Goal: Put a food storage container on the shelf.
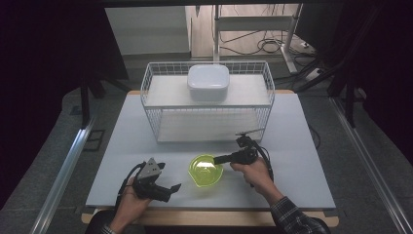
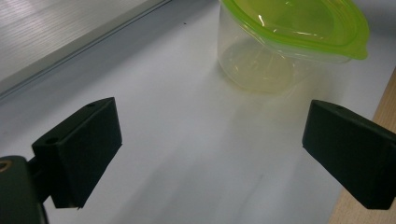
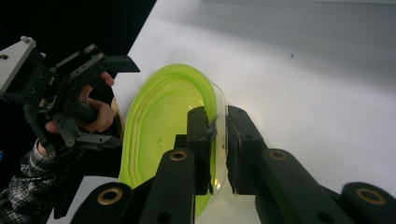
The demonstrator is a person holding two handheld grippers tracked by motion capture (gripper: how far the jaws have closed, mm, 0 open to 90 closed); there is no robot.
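A clear plastic container with a lime-green lid stands on the white table near the front middle. My right gripper reaches it from the right and is shut on its right rim. In the right gripper view one jaw lies on the green lid and the other presses the clear outer wall, at my right gripper. My left gripper hovers open to the left of the container, with nothing between its jaws. In the left gripper view the container sits tilted ahead of my left gripper.
A white wire rack stands at the back of the table, with a white lidded box on its top shelf. The wooden front edge runs close beside the left gripper. Metal rails flank the table on the floor.
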